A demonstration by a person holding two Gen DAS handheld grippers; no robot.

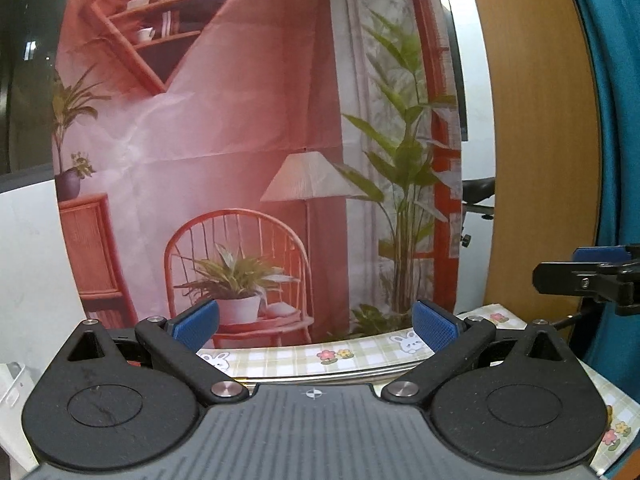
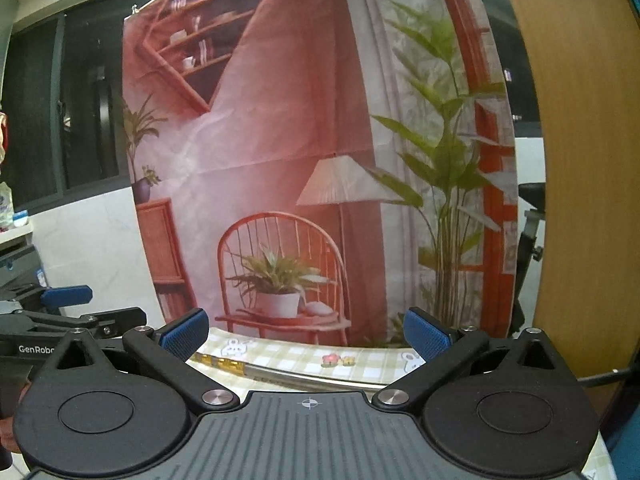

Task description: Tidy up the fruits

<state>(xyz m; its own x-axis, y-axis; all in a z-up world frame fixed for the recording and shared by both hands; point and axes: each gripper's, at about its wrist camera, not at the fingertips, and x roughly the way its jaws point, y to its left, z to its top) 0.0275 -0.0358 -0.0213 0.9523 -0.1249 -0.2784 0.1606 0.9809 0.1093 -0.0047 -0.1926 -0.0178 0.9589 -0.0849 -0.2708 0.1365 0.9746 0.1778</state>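
your left gripper (image 1: 316,326) wide apart, empty; right gripper (image 2: 306,334) same. checked tablecloth (image 1: 360,354) lower centre. only right view shows gold-banded metal bar (image 2: 280,372); fruit unseen.

Printed room backdrop (image 1: 240,140) behind checked bunny tablecloth (image 1: 360,354), wooden panel (image 1: 540,120) beside.

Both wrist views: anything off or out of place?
No fruit in sight. Both hand-held grippers, left and right, are open and empty, aimed at a printed backdrop over the checked tablecloth edge.
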